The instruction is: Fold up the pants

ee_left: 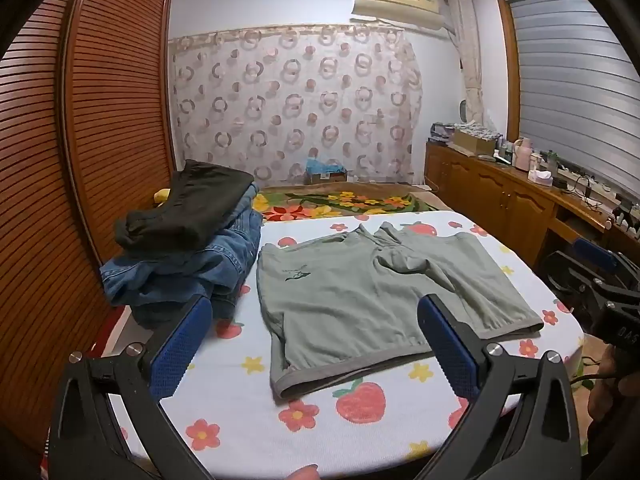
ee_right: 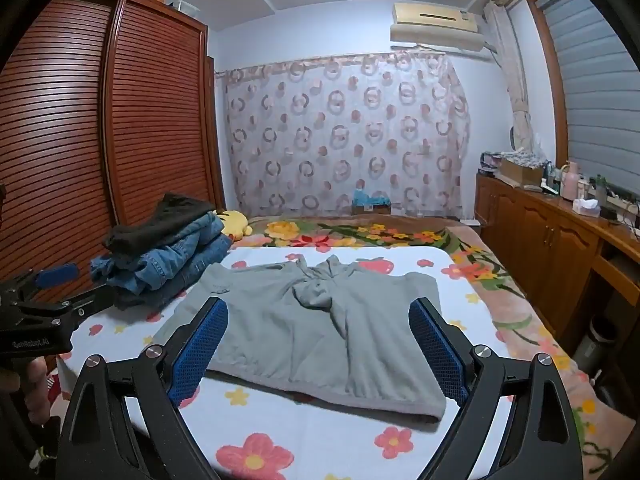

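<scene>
Grey-green short pants [ee_left: 360, 292] lie spread flat on a white flower-print sheet [ee_left: 240, 400], leg hems nearest me. In the left wrist view my left gripper [ee_left: 315, 303] hovers open over the near left leg with nothing between its blue pads. The right gripper [ee_left: 580, 268] shows at the right edge, beside the bed. In the right wrist view the pants [ee_right: 288, 320] sit ahead, and my right gripper [ee_right: 318, 304] is open above their near hem, gripping nothing. The left gripper [ee_right: 76, 286] appears at the left, open.
A pile of blue jeans topped by a black garment [ee_left: 188, 236] sits left of the pants. A slatted wooden wardrobe [ee_left: 100, 120] runs along the left. A wooden cabinet [ee_right: 552, 240] with clutter lines the right. A flowered blanket [ee_right: 360, 236] and yellow plush toy [ee_right: 234, 220] lie beyond.
</scene>
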A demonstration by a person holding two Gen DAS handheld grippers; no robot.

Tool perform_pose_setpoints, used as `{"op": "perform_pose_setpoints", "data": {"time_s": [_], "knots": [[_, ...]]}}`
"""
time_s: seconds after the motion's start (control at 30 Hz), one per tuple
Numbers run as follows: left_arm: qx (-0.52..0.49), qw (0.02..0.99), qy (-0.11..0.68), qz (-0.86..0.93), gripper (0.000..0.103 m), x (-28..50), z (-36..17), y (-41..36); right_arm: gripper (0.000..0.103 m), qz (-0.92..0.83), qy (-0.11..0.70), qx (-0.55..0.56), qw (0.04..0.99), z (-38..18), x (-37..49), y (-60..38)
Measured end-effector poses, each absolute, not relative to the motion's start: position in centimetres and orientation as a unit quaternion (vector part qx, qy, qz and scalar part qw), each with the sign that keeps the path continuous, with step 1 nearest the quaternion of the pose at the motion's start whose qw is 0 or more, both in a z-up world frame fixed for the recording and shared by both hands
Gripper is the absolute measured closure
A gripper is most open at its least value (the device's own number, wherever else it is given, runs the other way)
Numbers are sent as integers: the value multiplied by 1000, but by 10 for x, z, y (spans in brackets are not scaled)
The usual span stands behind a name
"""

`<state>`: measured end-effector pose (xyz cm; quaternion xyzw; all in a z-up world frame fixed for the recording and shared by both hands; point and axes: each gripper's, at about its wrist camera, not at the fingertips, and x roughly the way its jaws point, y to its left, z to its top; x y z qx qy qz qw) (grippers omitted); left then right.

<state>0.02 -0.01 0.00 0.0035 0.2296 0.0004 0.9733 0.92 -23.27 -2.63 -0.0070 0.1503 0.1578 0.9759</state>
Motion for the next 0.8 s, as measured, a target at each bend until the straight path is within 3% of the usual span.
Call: {"op": "perform_pose_setpoints", "data": {"time_s": [0.8], "knots": [[5, 975, 221, -1, 0, -5, 6, 2, 10, 157, 153, -5, 976, -26, 8, -234]]}}
